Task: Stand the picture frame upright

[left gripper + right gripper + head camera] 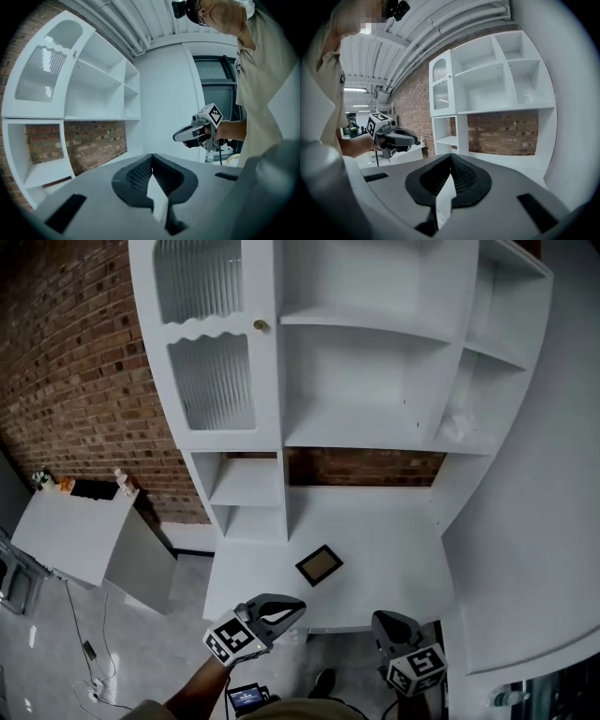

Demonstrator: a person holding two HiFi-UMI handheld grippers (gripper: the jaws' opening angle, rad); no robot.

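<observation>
The picture frame [319,564], dark-rimmed with a tan middle, lies flat on the white desk surface [384,531] of the shelf unit, close to its front edge. Neither gripper view shows the frame. My left gripper [296,607] hangs at the desk's front edge, just below and left of the frame, with its jaws together and empty [151,157]. My right gripper [383,619] is off the front edge to the frame's lower right, also shut on nothing [450,157]. Each gripper view shows the other gripper held out in the air: the right gripper [182,136] and the left gripper [411,138].
A tall white shelf unit [375,409] with open compartments and a ribbed-glass cabinet door [211,381] rises behind the desk, with brick wall [66,362] to its left. A white wall [534,521] closes the right side. A low white cabinet [80,531] and cables [89,652] are on the floor at left.
</observation>
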